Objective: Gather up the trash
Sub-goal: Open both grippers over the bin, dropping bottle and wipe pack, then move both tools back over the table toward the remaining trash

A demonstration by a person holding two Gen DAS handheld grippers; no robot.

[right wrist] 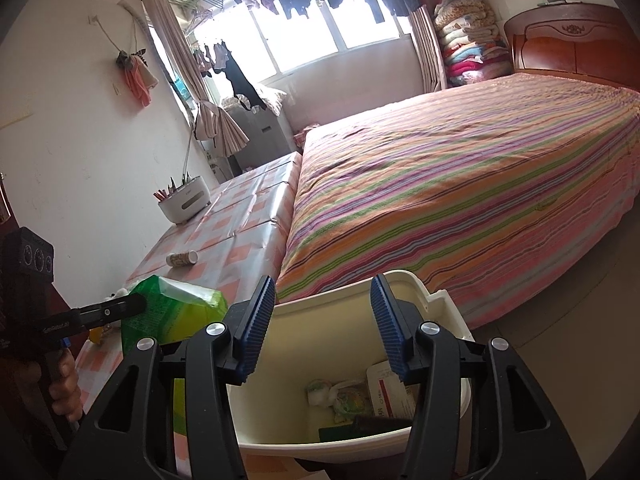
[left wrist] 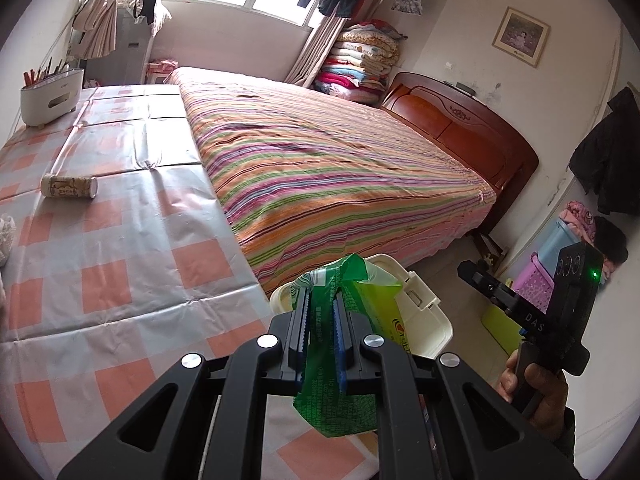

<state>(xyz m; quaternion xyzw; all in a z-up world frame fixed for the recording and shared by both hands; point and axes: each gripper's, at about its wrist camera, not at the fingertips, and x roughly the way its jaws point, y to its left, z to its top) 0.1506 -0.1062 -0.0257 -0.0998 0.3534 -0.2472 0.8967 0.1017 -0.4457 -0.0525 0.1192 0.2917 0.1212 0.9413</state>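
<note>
From the left wrist view, the left gripper point(left wrist: 323, 320) is clamped on a green plastic wrapper point(left wrist: 340, 344), its jaws pressed together on a thin fold of it. The wrapper hangs past the near edge of the table point(left wrist: 120, 240), in front of the cream trash bin point(left wrist: 424, 320) that stands on the floor between the table and the bed point(left wrist: 340, 152). A small cylindrical container point(left wrist: 69, 187) lies on its side near the table's left edge, well apart from the gripper; it looks like trash not yet collected. A white holder point(left wrist: 51, 94) stands at the far left corner.

From the right wrist view, the right gripper point(right wrist: 322, 320) has its jaws wide apart and holds nothing, hovering above the bin point(right wrist: 448, 312), which already holds some wrappers and wads. The wrapper point(right wrist: 172, 312) appears just left of the bin's rim, over the table's near edge.

The likely trouble: the wrapper is light and limp, so released before it is fully over the opening, it could drift and land on the rim, the table or the floor. The thin pinch may also slip early. The right gripper, so near the opening, could knock the wrapper or nudge the bin.
</note>
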